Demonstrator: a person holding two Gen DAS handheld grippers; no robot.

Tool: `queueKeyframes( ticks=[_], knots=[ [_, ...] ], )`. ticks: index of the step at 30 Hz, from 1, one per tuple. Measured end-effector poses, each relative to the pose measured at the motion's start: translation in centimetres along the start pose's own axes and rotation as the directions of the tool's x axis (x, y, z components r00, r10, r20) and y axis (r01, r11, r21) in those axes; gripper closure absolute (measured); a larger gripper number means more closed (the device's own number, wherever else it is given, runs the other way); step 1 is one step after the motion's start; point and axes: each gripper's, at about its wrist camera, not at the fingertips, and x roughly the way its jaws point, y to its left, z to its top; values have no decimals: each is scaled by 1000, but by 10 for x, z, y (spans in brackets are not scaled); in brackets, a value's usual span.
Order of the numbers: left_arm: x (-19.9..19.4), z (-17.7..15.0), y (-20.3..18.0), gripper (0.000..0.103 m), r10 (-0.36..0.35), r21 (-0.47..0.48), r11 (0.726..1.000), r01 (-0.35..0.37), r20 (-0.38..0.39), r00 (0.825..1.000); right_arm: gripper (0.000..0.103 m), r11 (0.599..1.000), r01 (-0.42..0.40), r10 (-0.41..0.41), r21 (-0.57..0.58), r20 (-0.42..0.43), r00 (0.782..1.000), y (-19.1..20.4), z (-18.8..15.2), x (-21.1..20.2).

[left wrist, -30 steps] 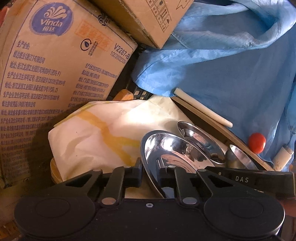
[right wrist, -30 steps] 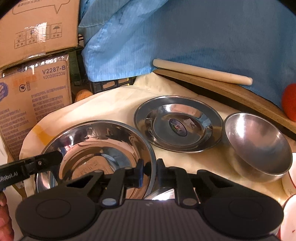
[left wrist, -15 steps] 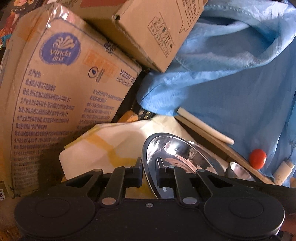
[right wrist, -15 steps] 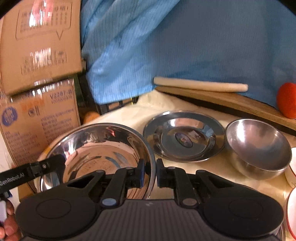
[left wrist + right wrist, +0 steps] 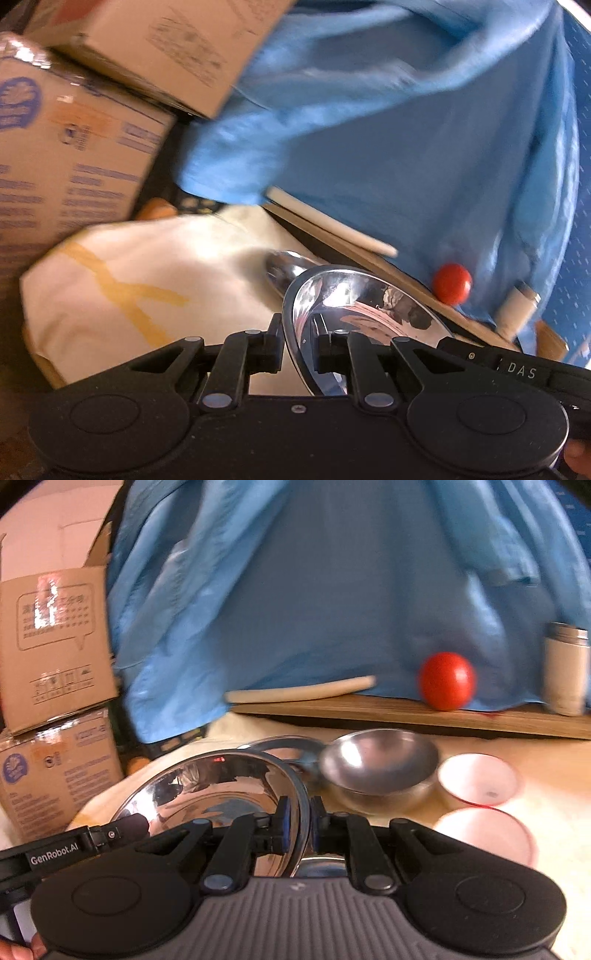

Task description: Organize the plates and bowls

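Both grippers hold one large steel plate (image 5: 221, 786) in the air above the cream cloth. My left gripper (image 5: 297, 347) is shut on its left rim; the plate also shows in the left wrist view (image 5: 362, 310). My right gripper (image 5: 297, 825) is shut on its right rim. A second steel plate (image 5: 280, 744) lies on the cloth behind it, mostly hidden. A steel bowl (image 5: 376, 764) sits to its right. Two white bowls with red rims (image 5: 478, 781) stand at the right.
Cardboard boxes (image 5: 51, 646) are stacked at the left. A blue cloth (image 5: 314, 590) hangs behind. A wooden board (image 5: 406, 710) at the back carries a rolling pin (image 5: 299, 694), a tomato (image 5: 447, 681) and a steel canister (image 5: 565, 672).
Both grippers have lifted the large plate off the cloth and carried it up and to the right; the second plate is now mostly hidden behind it.
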Motion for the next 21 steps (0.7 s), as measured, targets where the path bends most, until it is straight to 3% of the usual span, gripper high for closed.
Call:
queueKeyframes(
  ticks=[7, 21],
  knots=[
    [7, -17, -28, 89, -31, 60, 998, 35, -57, 998, 90, 995, 82, -83, 55, 23, 996, -30, -23, -20],
    [18, -34, -52, 87, 8, 138, 990, 6, -106, 994, 90, 985, 165, -168, 51, 40, 985, -43, -49, -27]
  ],
)
